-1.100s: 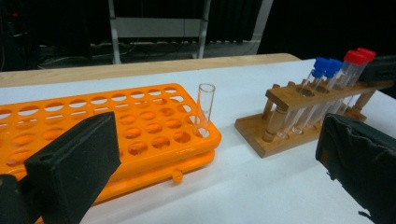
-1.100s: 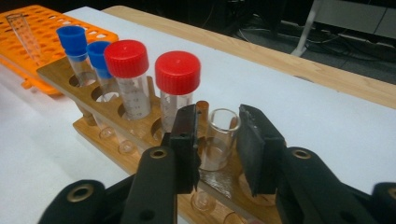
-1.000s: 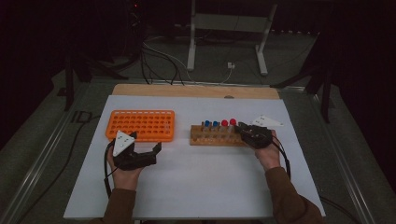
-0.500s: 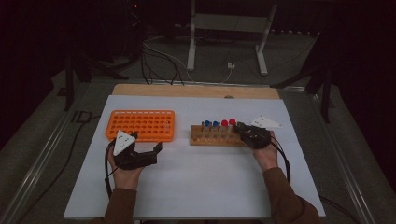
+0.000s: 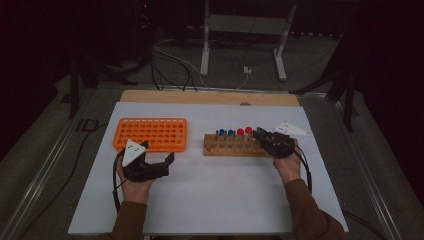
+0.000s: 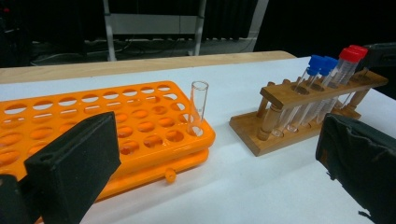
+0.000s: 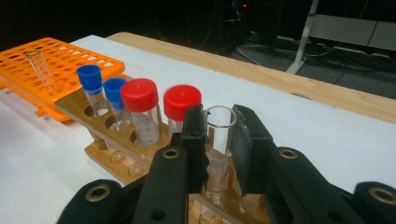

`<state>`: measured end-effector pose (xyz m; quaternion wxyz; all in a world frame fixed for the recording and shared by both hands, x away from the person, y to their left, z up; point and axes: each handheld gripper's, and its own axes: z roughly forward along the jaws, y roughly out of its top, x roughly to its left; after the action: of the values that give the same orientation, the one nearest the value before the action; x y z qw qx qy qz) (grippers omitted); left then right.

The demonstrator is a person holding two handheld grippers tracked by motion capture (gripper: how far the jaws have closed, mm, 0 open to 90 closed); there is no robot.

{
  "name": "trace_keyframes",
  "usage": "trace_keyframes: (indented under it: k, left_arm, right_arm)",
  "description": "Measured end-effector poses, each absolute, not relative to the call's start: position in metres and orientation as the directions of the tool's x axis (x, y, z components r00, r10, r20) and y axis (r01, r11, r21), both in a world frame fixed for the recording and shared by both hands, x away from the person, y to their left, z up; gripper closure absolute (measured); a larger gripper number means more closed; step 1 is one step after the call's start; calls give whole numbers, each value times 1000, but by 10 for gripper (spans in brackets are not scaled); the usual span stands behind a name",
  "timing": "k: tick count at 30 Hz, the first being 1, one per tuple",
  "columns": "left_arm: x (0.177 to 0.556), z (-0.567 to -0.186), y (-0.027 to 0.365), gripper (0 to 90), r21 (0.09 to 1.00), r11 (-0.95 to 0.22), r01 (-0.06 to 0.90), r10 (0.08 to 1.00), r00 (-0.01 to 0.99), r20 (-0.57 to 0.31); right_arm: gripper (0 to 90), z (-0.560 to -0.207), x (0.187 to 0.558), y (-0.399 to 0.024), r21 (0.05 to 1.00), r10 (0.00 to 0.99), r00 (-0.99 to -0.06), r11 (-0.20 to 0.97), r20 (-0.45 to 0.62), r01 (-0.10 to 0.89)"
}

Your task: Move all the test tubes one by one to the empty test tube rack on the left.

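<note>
One uncapped glass tube (image 7: 218, 140) in the wooden rack (image 7: 116, 154) is clamped by the right tongs (image 7: 219, 140); the left tongs (image 6: 210, 158) are held released near the orange rack (image 6: 93, 126).

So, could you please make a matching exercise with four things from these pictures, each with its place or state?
Things:
1. orange rack
2. uncapped glass tube
3. left gripper
4. red-capped tubes

Places or states:
A. open, holding nothing
B. standing in the wooden rack, next to the blue-capped tubes
C. clamped between the fingers of the right gripper
D. carrying one open glass tube at a corner

Pairs: 1-D, 2-C, 3-A, 4-B
</note>
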<state>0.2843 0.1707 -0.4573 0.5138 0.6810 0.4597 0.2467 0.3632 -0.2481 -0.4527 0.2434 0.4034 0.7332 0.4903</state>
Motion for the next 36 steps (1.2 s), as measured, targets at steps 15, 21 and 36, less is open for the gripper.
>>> trace_keyframes:
  k: [15, 21, 36]
  left_arm:
    - [284, -458, 165, 6, 927, -45, 371, 866, 477, -149]
    - [284, -458, 165, 5, 932, -45, 359, 865, 481, -143]
    - [283, -459, 162, 5, 955, -61, 290, 843, 528, -107]
  right_arm:
    - [762, -424, 358, -248, 924, 831, -556, 201, 15, 326]
    - [762, -415, 354, -247, 929, 830, -557, 205, 2, 309]
    - [761, -404, 345, -233, 927, 792, -610, 217, 16, 306]
